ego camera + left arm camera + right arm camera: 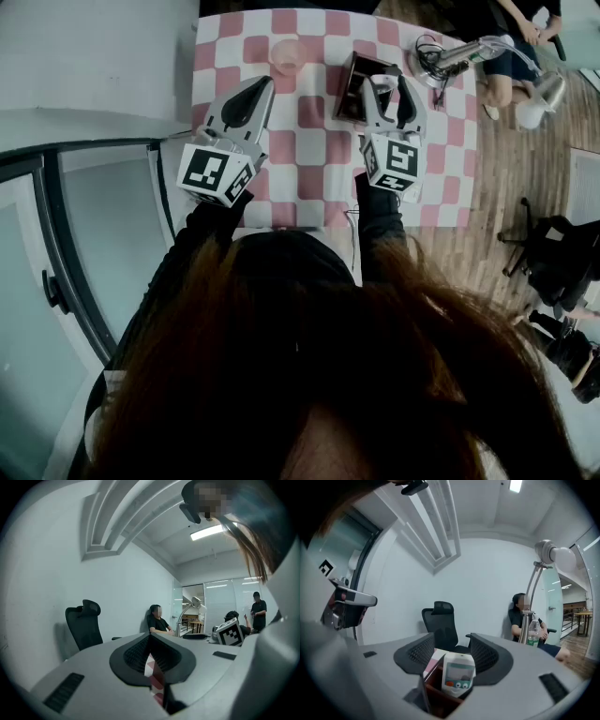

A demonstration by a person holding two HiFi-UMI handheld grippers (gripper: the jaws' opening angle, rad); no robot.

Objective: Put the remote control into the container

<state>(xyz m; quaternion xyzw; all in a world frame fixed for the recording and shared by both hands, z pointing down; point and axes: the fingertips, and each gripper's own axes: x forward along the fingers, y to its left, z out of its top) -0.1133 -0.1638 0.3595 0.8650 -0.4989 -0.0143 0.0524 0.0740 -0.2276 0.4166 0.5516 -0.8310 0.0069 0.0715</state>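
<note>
Tablecloth point(309, 150): pink-white checks. Remote point(458, 673): white, grey-green screen, orange button. Container point(436, 685): dark brown. Cup point(288, 56): pale pink. My left gripper point(261, 86): grey, black pads, black-white marker squares.

A pink cup point(288, 56) stands on the checked tablecloth point(314, 178), a desk lamp point(464, 54) near its edge

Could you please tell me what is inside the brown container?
The white remote control stands inside the container, screen facing out; its lower end is hidden behind the container's near wall.
</note>
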